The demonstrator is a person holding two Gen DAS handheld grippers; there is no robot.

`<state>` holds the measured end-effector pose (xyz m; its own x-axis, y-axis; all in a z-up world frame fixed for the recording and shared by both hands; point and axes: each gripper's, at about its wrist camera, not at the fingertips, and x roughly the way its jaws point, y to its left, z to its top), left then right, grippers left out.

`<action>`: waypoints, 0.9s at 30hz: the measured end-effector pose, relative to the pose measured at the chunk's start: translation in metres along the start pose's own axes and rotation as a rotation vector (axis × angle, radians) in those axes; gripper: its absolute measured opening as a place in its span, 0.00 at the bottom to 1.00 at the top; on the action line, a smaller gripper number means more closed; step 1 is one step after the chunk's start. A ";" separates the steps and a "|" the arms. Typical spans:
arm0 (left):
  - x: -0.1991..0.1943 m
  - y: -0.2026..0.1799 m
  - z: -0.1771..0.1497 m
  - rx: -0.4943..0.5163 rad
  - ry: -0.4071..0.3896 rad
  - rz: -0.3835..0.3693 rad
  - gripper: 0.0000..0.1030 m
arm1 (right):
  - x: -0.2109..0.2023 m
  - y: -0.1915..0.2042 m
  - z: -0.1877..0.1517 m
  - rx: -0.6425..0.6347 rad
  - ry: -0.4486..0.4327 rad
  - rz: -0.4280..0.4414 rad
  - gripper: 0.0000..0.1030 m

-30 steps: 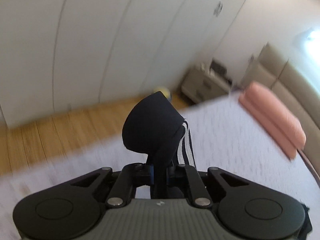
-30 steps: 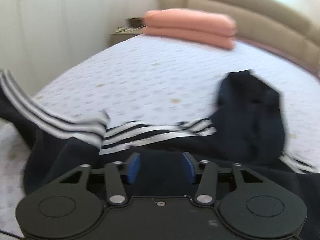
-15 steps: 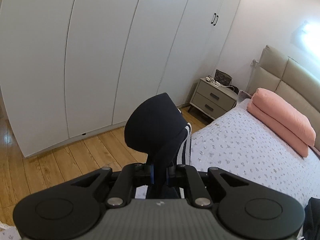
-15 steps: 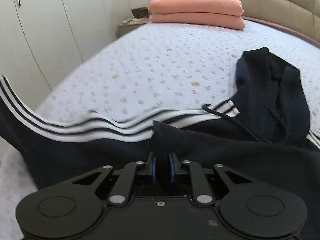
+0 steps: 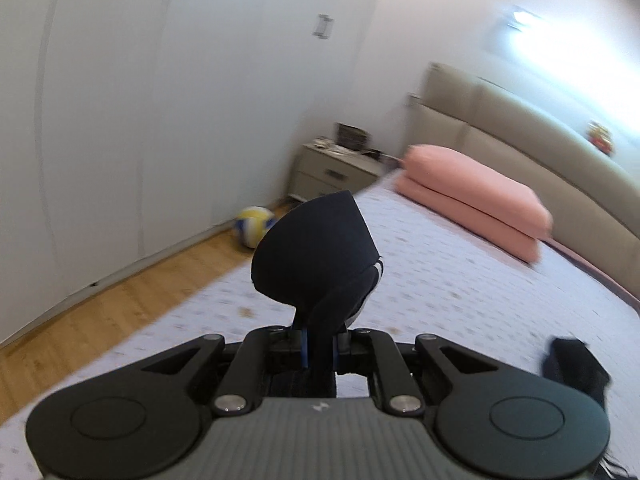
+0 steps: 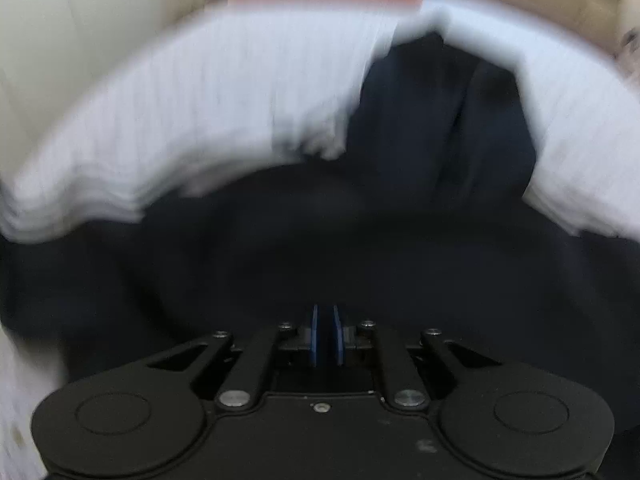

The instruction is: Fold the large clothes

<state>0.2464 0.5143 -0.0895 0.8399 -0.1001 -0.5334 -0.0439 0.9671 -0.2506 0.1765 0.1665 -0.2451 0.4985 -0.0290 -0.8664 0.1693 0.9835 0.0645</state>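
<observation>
Both views are smeared, the right wrist one worst. My left gripper is clamped on a bunched fold of the dark garment, which hides the bed behind it; pink bedding lies near the headboard. My right gripper has its blue pads nearly together over the garment; whether cloth sits between them, I cannot tell.
</observation>
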 end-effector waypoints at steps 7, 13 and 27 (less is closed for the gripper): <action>-0.021 -0.107 -0.027 0.104 0.027 -0.203 0.11 | -0.064 -0.042 -0.003 0.094 -0.143 0.053 0.12; -0.041 -0.217 -0.070 0.159 0.063 -0.411 0.11 | -0.098 -0.109 -0.041 0.178 -0.115 0.032 0.13; -0.054 -0.336 -0.260 0.459 0.445 -0.586 0.49 | -0.129 -0.238 -0.079 0.342 -0.128 -0.020 0.58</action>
<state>0.0747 0.1336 -0.1865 0.3651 -0.6013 -0.7107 0.6327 0.7203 -0.2844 0.0050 -0.0502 -0.1873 0.5911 -0.0907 -0.8015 0.4437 0.8664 0.2292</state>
